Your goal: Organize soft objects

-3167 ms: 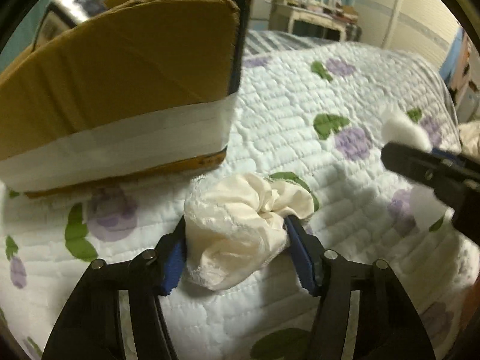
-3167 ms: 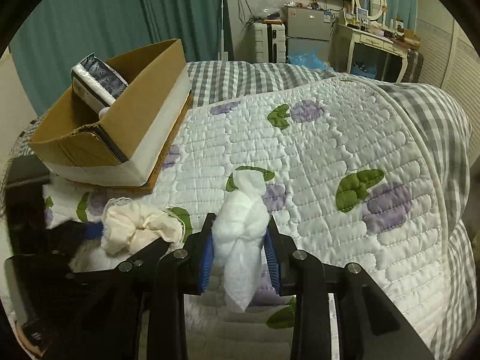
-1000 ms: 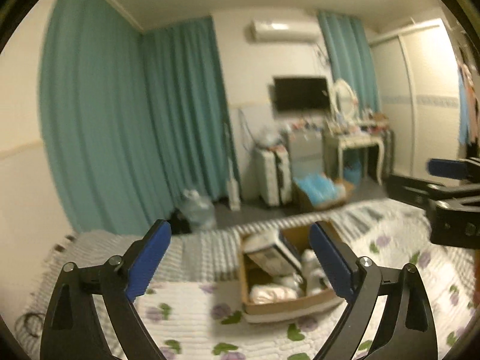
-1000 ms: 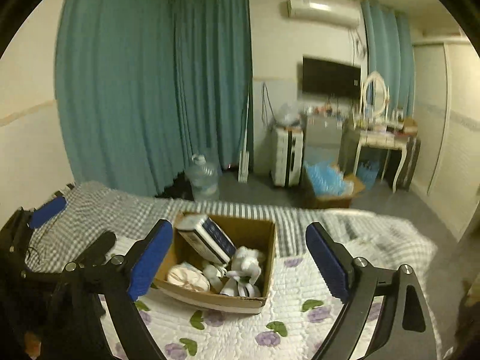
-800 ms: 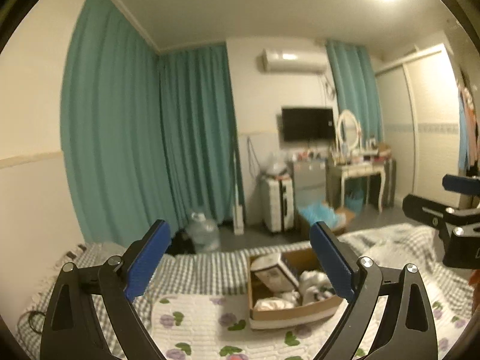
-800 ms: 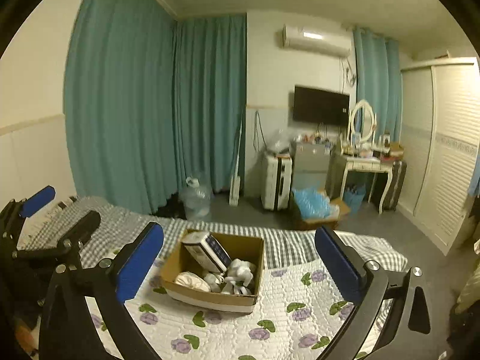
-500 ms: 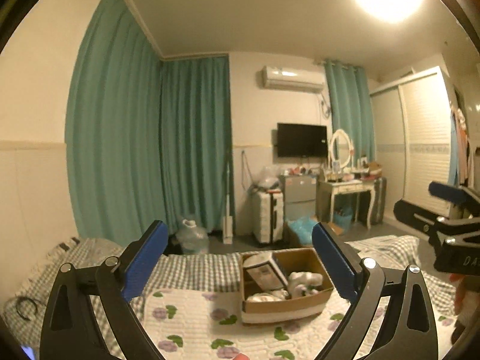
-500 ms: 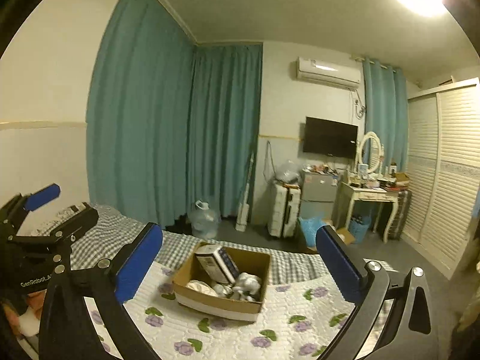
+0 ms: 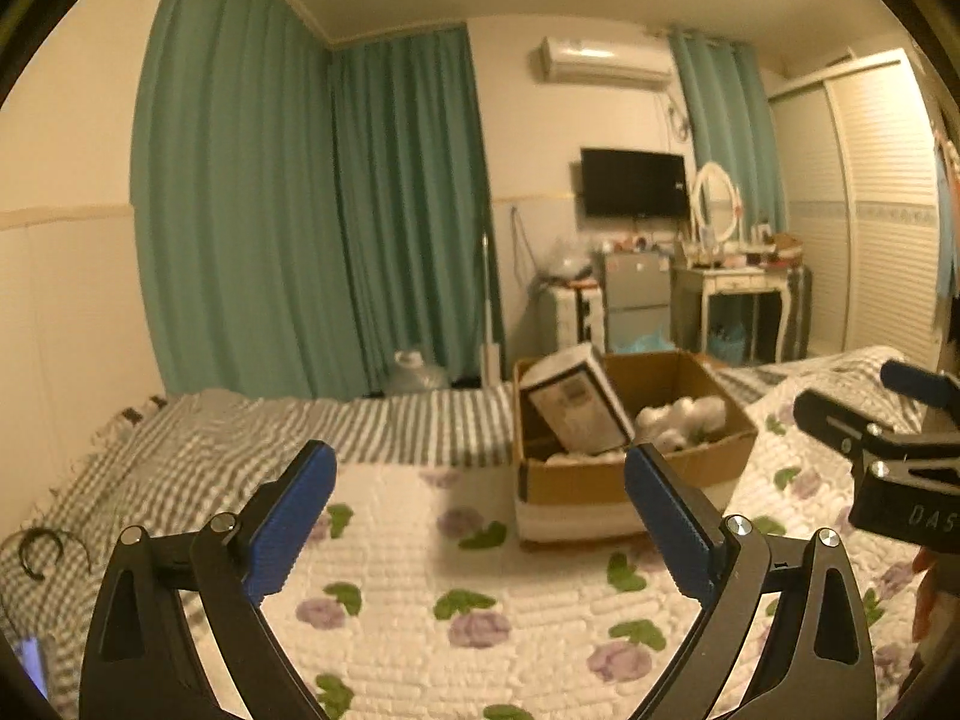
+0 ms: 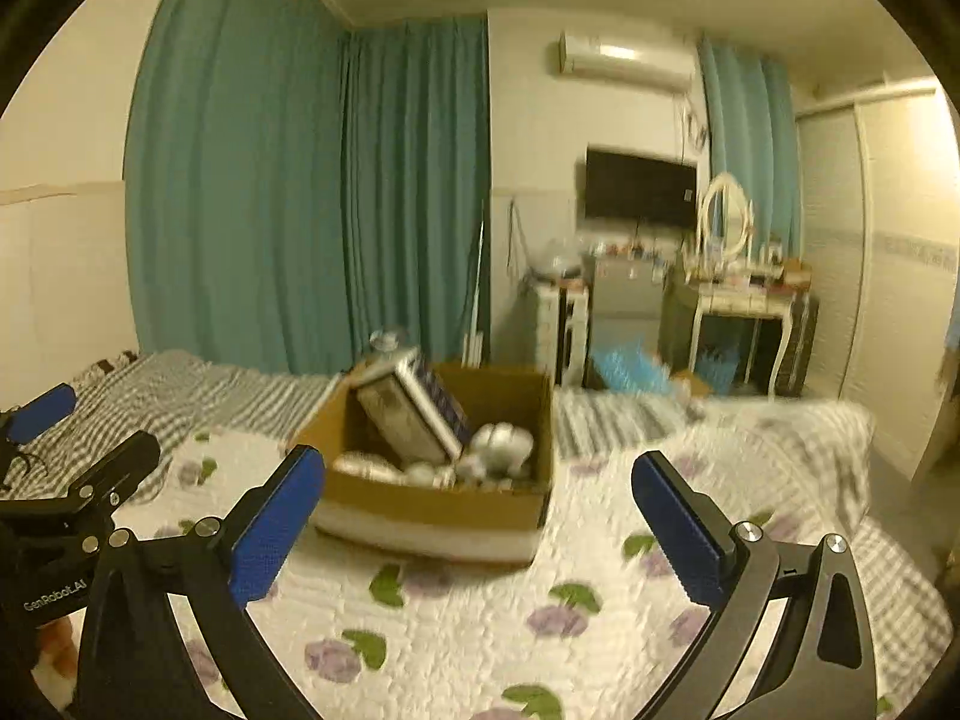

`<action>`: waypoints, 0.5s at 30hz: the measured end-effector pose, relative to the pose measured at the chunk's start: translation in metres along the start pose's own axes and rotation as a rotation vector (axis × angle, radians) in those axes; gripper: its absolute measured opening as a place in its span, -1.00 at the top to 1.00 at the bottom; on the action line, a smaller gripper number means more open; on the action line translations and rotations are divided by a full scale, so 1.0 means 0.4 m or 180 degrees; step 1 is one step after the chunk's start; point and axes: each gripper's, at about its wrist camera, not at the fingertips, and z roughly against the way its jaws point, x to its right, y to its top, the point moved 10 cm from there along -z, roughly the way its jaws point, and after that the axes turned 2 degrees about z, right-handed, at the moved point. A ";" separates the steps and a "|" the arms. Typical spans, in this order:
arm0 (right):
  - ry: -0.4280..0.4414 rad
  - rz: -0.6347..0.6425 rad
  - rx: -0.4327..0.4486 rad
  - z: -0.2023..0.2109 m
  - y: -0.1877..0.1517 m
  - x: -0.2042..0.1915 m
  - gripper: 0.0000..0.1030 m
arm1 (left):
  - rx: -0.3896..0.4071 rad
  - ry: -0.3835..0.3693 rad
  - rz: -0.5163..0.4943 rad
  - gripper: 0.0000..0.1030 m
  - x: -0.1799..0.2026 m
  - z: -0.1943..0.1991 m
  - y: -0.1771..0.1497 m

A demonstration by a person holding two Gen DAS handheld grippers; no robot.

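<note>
Here both tools hang empty above the quilt (image 9: 420, 570), presumably raised because nothing loose shows on it to pick up. The left gripper (image 9: 477, 516) has its blue pads spread wide with only bedding between them; the right gripper (image 10: 480, 516) is equally parted. Beyond them, toward the quilt's far edge, the cardboard box (image 10: 432, 504) holds the soft white bundles (image 9: 681, 417) beside a tilted packet (image 9: 579, 402), likely collected there so they stay contained. Curtains (image 9: 300, 210) hang behind.
</note>
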 end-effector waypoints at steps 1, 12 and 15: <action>-0.0007 0.0007 -0.0027 -0.009 -0.007 -0.001 -1.00 | -0.0039 0.0006 0.0006 -0.91 -0.002 -0.011 -0.007; -0.0006 -0.0011 -0.0094 -0.005 -0.025 -0.009 -1.00 | -0.0177 -0.0073 0.0156 -0.91 -0.035 0.011 -0.051; -0.0015 -0.0001 -0.0114 -0.002 -0.032 -0.012 -1.00 | -0.0193 -0.0087 0.0217 -0.91 -0.043 0.014 -0.052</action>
